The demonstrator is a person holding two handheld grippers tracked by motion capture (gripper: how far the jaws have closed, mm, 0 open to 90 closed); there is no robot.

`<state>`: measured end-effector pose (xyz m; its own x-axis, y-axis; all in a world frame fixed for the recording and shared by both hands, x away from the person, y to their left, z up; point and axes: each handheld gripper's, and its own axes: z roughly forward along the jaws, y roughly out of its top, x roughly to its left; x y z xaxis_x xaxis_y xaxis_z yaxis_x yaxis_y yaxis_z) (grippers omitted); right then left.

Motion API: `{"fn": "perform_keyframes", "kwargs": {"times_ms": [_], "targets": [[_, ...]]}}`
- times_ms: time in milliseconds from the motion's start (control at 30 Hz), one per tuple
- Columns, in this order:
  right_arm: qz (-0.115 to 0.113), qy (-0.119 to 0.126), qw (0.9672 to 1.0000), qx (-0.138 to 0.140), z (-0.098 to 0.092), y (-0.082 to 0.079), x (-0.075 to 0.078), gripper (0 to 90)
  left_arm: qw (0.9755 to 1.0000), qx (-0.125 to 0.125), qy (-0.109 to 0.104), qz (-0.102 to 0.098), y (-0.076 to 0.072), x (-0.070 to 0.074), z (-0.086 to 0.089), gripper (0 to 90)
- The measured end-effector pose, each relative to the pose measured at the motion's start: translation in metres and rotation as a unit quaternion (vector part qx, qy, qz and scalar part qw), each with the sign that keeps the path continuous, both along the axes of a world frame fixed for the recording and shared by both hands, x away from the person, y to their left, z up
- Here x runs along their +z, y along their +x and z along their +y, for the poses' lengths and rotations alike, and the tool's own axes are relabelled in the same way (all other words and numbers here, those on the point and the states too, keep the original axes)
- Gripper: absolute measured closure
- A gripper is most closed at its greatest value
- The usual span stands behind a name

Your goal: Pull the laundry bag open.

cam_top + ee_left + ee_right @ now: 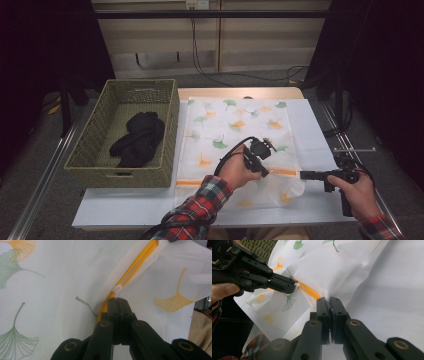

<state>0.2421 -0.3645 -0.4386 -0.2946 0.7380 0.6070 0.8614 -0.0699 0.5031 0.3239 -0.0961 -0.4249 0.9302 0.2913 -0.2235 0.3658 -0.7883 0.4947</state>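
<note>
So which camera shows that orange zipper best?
The left gripper view: the zipper runs up from the shut left gripper, close and sharp. The right gripper view shows a short stretch; the high view only thin orange strips.

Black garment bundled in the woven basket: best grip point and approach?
Take the black garment at its raised upper bunch, coming straight down from above. The green woven basket walls block any side approach, and the bunched folds there look thick enough to pinch.

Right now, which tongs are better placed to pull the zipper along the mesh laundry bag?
Left tongs: they pinch the zipper pull. Right tongs clamp the bag's corner beside the orange zipper, anchoring it.
</note>
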Motion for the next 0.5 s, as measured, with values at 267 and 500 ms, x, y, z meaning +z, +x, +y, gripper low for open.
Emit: {"fn": "perform_keyframes", "kwargs": {"times_ms": [267, 500], "targets": [[0.003, 0.0, 1.0, -0.001, -0.0013, 0.0001, -0.0005, 87.3, 0.9998, -0.012, 0.015, -0.007, 0.0006, 0.001, 0.0008, 90.0], [0.004, -0.002, 1.0, -0.001, -0.0022, -0.0006, -0.0008, 87.3, 0.9999, 0.004, 0.017, -0.002, 0.0004, 0.0018, 0.0035, 90.0]]}}
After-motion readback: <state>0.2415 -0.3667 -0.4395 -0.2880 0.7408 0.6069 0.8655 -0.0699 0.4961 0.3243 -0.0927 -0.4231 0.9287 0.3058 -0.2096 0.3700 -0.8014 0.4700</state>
